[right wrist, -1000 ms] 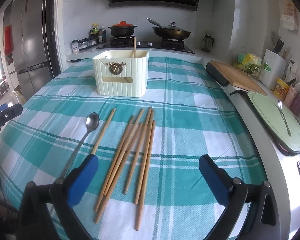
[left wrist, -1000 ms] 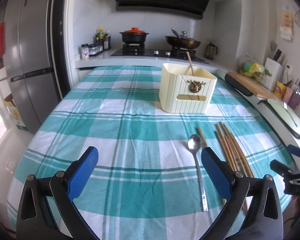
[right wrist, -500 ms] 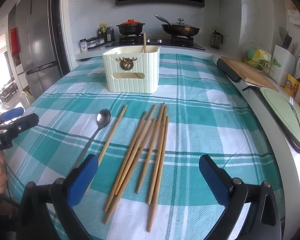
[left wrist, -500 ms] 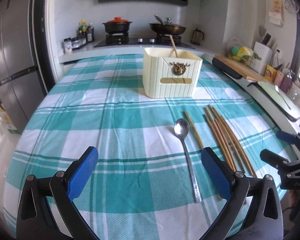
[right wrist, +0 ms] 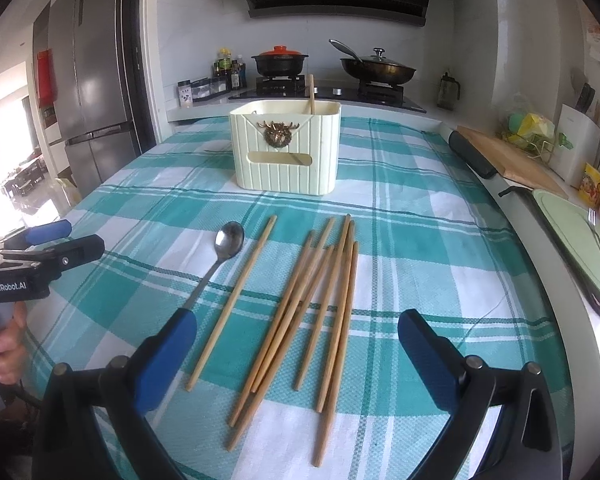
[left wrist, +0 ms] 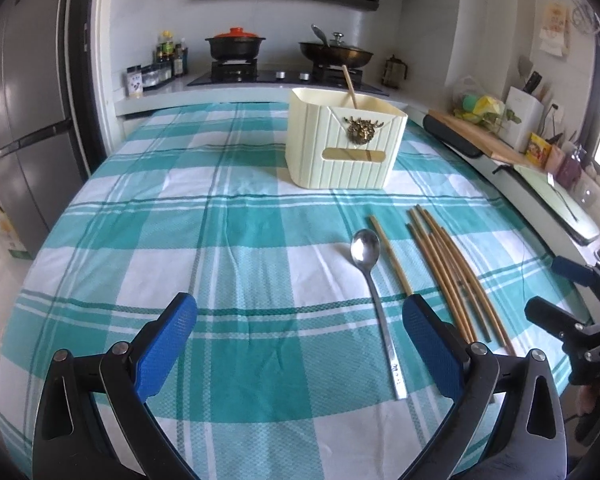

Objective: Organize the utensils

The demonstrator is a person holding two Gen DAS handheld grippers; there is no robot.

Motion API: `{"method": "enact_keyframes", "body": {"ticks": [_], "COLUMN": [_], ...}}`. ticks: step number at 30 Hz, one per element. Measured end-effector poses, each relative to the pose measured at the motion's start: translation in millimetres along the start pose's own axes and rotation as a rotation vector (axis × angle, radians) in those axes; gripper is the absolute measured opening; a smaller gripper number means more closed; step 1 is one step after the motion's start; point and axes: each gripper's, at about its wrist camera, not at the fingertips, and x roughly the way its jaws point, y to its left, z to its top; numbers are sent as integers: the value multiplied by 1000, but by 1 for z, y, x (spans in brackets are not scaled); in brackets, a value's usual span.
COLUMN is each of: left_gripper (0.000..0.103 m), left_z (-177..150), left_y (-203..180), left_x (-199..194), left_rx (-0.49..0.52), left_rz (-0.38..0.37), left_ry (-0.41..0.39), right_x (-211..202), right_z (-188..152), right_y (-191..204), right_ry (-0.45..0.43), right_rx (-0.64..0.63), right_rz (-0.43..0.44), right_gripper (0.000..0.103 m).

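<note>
While both tongs, left and right, gape empty, pinch one chopstick beside the spoon mid-shaft; lift level.

Kitchen around a checked cloth

A teal-and-white cloth covers the counter. Behind it, a red-lidded pot and a lidded wok sit on the hob; a fridge stands left, and a cutting board and a fork on a green tray lie right.

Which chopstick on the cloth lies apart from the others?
The single chopstick right beside the spoon; the other loose ones lie together in a crossed bundle farther right.
</note>
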Motion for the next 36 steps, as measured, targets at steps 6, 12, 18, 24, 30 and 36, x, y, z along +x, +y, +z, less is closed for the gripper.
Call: {"method": "enact_keyframes", "body": {"ticks": [6, 12, 18, 24, 30, 36], "left_gripper": [102, 102, 102, 102, 102, 102], "left_z": [-4, -7, -5, -4, -7, -9], "left_y": [-2, 2, 6, 8, 9, 13], "left_x": [2, 5, 3, 3, 6, 6], "left_rx": [11, -5, -36, -50, -51, -66], "left_rz": [10, 24, 32, 36, 45, 53], "left_ry": [8, 24, 23, 25, 37, 43], "right_x": [-5, -3, -5, -4, -4, -3], "right_z": [0, -7, -12, -16, -17, -17], "right_y": [1, -6, -10, -15, -18, -18], "right_ry": [-35, -25, -25, -18, -15, -17], "right_rx": [-8, 22, 17, 4, 6, 6], "right_rz": [-18, -24, -43, -85, -93, -92], "right_gripper": [102, 102, 102, 102, 102, 102]}}
